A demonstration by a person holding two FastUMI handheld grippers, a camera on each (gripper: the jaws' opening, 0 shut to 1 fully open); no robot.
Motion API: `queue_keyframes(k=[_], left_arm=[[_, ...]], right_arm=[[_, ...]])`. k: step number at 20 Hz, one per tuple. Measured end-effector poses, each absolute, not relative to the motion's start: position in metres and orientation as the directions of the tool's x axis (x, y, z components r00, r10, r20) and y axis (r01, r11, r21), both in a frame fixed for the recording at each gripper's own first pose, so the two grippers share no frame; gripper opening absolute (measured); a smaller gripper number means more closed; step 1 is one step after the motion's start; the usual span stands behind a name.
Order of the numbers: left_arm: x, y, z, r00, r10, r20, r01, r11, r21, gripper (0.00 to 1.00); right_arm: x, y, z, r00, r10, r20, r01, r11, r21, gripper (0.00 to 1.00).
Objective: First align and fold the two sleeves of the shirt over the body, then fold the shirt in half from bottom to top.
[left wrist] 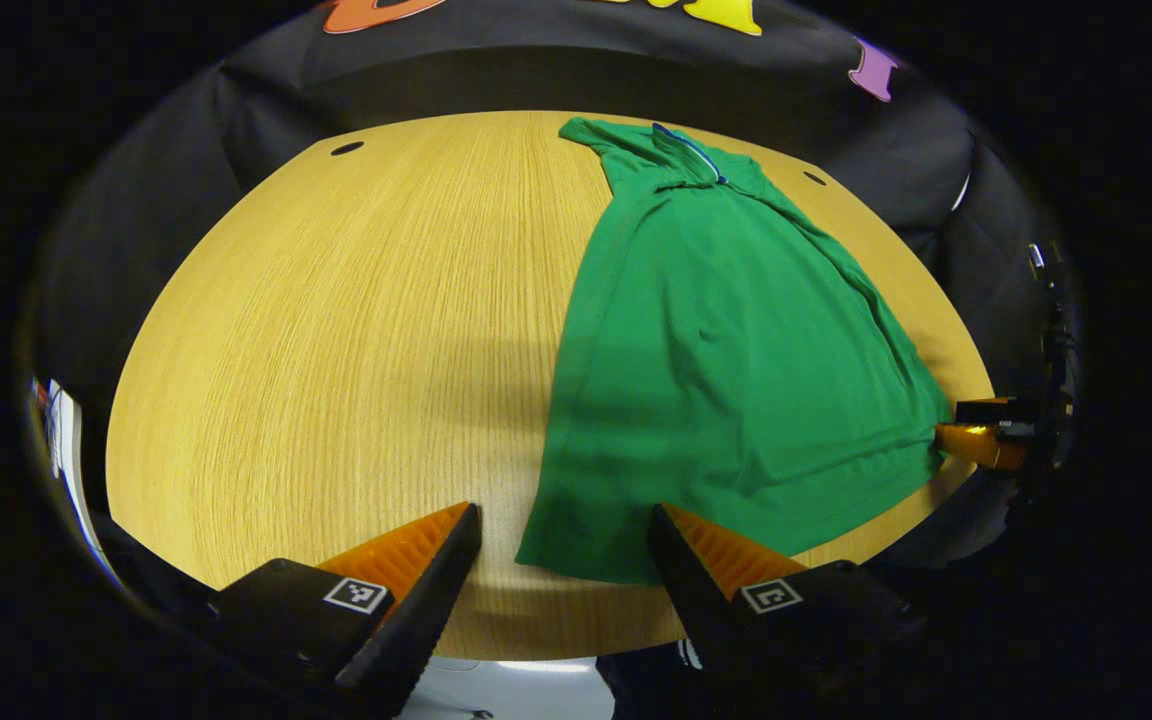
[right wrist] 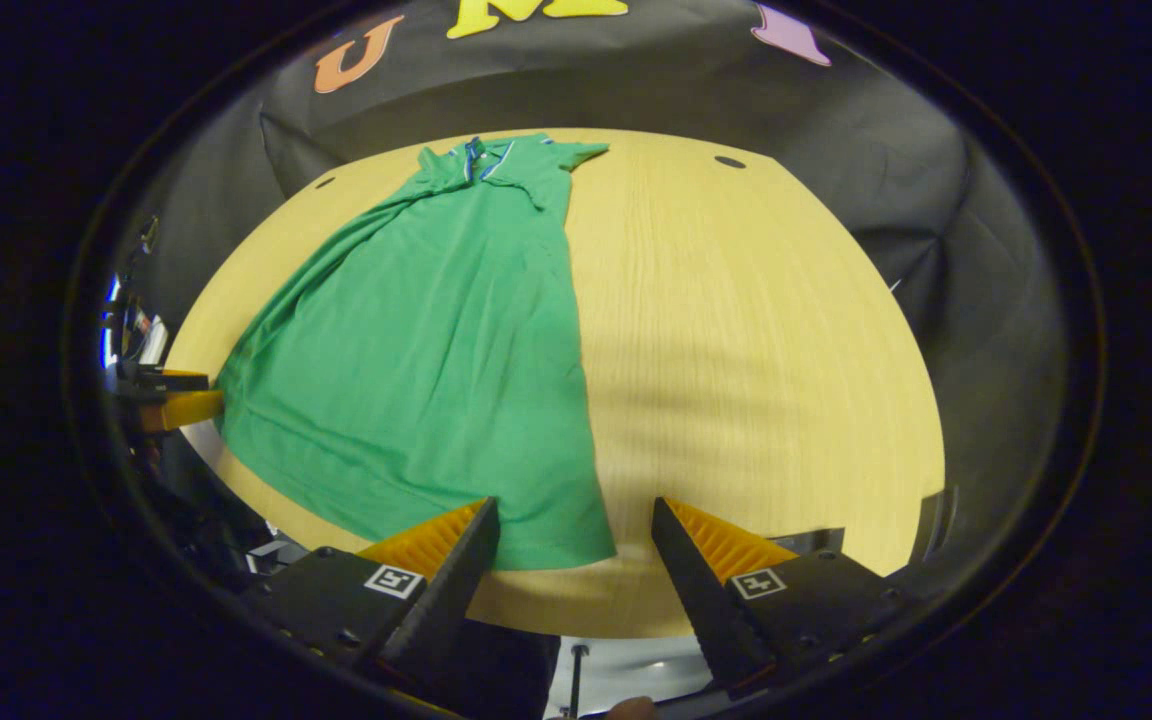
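Lying flat, shirt (left wrist: 726, 340) hem at table (left wrist: 336, 330) near edge, jaws apart.

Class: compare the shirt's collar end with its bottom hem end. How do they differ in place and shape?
The collar end lies at the table's far side, narrow and bunched; the hem end lies at the near edge, wide and flat. The hem sits between both open grippers' fingers; the collar lies far from them. Both are green.
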State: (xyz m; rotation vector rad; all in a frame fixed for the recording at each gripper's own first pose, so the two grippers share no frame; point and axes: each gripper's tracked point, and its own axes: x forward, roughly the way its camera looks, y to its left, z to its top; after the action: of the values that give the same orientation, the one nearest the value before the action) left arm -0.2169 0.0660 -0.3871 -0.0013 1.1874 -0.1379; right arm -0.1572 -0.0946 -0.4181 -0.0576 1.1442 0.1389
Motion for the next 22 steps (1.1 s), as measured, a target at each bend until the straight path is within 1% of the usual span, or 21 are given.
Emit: queue_keyframes(k=[2, 3, 4, 5, 6, 7, 8, 9, 10, 11, 12, 14, 16, 20, 22], left_arm=[[-0.215, 0.068, -0.383, 0.335, -0.097, -0.937, 0.150, 0.987, -0.049, 1.00], [-0.213, 0.068, -0.380, 0.325, -0.102, -0.940, 0.145, 0.988, -0.057, 1.00], [-0.211, 0.069, -0.377, 0.324, -0.100, -0.941, 0.128, 0.990, -0.061, 0.97], [-0.207, 0.070, -0.375, 0.323, -0.102, -0.941, 0.112, 0.991, -0.069, 0.92], [-0.204, 0.071, -0.370, 0.321, -0.105, -0.941, 0.100, 0.992, -0.077, 0.78], [-0.201, 0.072, -0.367, 0.319, -0.110, -0.941, 0.083, 0.993, -0.088, 0.73], [-0.210, 0.074, -0.374, 0.315, -0.117, -0.942, 0.064, 0.993, -0.102, 0.51], [-0.206, 0.069, -0.371, 0.312, -0.126, -0.942, 0.042, 0.992, -0.119, 0.42], [-0.206, 0.066, -0.370, 0.309, -0.127, -0.943, 0.024, 0.992, -0.126, 0.21], [-0.206, 0.062, -0.368, 0.305, -0.139, -0.942, 0.020, 0.990, -0.139, 0.15], [-0.206, 0.059, -0.369, 0.301, -0.157, -0.941, 0.020, 0.987, -0.158, 0.08], [-0.207, 0.051, -0.363, 0.293, -0.212, -0.932, 0.004, 0.975, -0.220, 0.07], [-0.198, 0.047, -0.349, 0.325, -0.248, -0.913, 0.014, 0.966, -0.258, 0.06], [-0.181, 0.035, -0.315, 0.391, -0.339, -0.856, 0.094, 0.940, -0.329, 0.06], [-0.169, 0.032, -0.300, 0.418, -0.362, -0.833, 0.136, 0.932, -0.336, 0.06]], right_arm=[[-0.156, -0.093, -0.418, 0.402, 0.091, -0.911, -0.158, 0.987, 0.029, 0.93], [-0.156, -0.093, -0.419, 0.397, 0.096, -0.913, -0.166, 0.986, 0.031, 0.89], [-0.157, -0.093, -0.419, 0.391, 0.096, -0.915, -0.167, 0.986, 0.032, 0.76], [-0.155, -0.093, -0.418, 0.387, 0.098, -0.917, -0.161, 0.986, 0.038, 0.70], [-0.155, -0.093, -0.418, 0.383, 0.098, -0.918, -0.151, 0.988, 0.043, 0.58], [-0.155, -0.090, -0.418, 0.380, 0.106, -0.919, -0.147, 0.988, 0.053, 0.47], [-0.155, -0.086, -0.418, 0.378, 0.121, -0.918, -0.147, 0.987, 0.069, 0.35], [-0.155, -0.082, -0.419, 0.372, 0.127, -0.920, -0.153, 0.985, 0.074, 0.24], [-0.156, -0.084, -0.418, 0.375, 0.123, -0.919, -0.160, 0.985, 0.067, 0.06], [-0.156, -0.082, -0.419, 0.377, 0.130, -0.917, -0.168, 0.983, 0.071, 0.05], [-0.156, -0.082, -0.417, 0.368, 0.127, -0.921, -0.168, 0.983, 0.068, 0.00], [-0.155, -0.083, -0.416, 0.362, 0.131, -0.923, -0.177, 0.982, 0.071, 0.00], [-0.151, -0.081, -0.407, 0.374, 0.144, -0.916, -0.173, 0.981, 0.083, 0.00], [-0.140, -0.081, -0.381, 0.411, 0.175, -0.895, -0.157, 0.980, 0.120, 0.00], [-0.130, -0.080, -0.366, 0.437, 0.187, -0.880, -0.152, 0.979, 0.132, 0.00]])
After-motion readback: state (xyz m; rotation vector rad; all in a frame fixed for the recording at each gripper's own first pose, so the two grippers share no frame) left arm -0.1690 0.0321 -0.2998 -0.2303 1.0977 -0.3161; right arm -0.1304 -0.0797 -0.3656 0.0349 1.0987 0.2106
